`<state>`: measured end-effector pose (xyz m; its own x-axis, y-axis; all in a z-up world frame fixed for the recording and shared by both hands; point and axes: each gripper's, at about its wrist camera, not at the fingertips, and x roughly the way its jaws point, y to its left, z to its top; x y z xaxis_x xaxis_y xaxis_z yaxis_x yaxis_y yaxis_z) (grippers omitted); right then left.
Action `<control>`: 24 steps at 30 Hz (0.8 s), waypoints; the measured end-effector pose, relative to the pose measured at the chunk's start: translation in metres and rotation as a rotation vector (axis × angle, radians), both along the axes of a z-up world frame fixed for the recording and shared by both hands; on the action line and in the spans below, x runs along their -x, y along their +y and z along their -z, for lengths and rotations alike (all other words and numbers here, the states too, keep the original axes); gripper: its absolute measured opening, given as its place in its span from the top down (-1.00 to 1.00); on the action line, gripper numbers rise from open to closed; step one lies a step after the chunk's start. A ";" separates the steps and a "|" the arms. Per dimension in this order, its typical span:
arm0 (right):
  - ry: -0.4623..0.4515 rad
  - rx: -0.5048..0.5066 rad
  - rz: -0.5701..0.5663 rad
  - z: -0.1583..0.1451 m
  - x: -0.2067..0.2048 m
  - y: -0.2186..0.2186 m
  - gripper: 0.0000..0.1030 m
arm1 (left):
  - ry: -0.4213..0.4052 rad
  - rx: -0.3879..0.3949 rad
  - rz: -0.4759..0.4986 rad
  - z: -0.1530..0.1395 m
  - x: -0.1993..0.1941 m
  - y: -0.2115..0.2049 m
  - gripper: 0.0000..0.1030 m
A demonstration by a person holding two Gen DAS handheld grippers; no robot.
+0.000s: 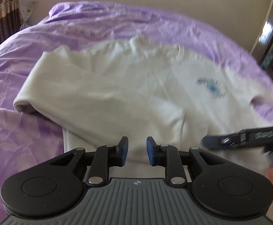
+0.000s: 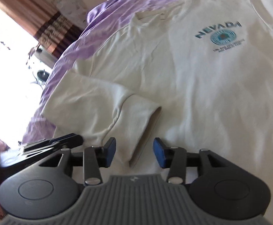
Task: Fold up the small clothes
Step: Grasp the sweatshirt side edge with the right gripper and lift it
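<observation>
Right, cream sweatshirt (image 2: 202, 86) lay face up on purple bed cover (image 1: 24, 56), NEVADA print (image 2: 220, 33) showing. You had left sleeve (image 2: 136, 116) doubled across body already, cuff near hem; looked like sleeve-fold step, early in task. Your left claw (image 1: 136, 152) sat parted moderately over hem, holding nothing. Your right claw (image 2: 134, 151) gaped wider, straddling cuff, nothing pinched. Next move, by my guess: you close on other sleeve, out of frame at right edge, draw it across chest.

A bed (image 2: 106, 13) in a crumpled purple cover is carrying a cream sweatshirt (image 2: 202, 86) lying spread across it
</observation>
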<state>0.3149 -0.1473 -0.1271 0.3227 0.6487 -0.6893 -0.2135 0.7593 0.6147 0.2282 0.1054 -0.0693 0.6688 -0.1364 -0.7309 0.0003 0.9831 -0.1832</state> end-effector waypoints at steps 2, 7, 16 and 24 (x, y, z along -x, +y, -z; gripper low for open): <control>0.051 -0.051 0.032 0.011 -0.009 -0.004 0.19 | -0.034 0.011 -0.035 -0.006 0.002 0.005 0.46; 0.124 -0.126 0.071 0.036 -0.020 0.000 0.72 | -0.096 0.031 -0.151 -0.021 0.005 0.020 0.46; -0.108 -0.019 -0.035 -0.053 -0.039 0.027 0.99 | -0.143 0.082 -0.353 -0.070 0.008 0.080 0.46; -0.412 0.005 -0.031 -0.197 -0.092 0.023 0.99 | -0.164 0.089 -0.378 -0.108 -0.016 0.118 0.46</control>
